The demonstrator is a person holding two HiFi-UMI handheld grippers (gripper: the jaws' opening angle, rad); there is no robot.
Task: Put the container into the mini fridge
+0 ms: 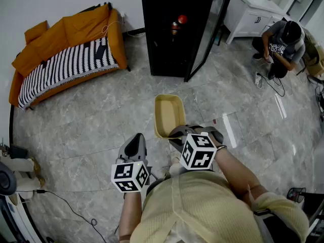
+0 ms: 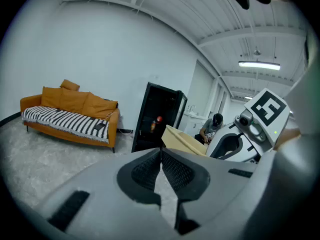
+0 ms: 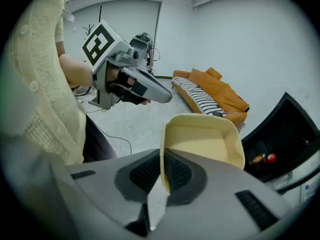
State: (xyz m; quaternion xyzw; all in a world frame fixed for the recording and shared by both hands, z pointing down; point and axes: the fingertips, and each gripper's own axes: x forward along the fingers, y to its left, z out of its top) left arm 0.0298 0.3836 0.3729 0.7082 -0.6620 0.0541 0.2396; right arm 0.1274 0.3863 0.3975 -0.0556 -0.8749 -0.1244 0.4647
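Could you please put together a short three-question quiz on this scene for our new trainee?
1. True or false: the door of the mini fridge stands open.
2. The container is gripped at its rim by: A) the left gripper; B) the right gripper; C) neither.
3. Fill in: the left gripper's jaws are ____, with nothing between them.
Key: 1 true; 2 B; 3 together.

Tile floor (image 1: 96,130) w/ sofa (image 1: 61,52), fridge (image 1: 174,29).
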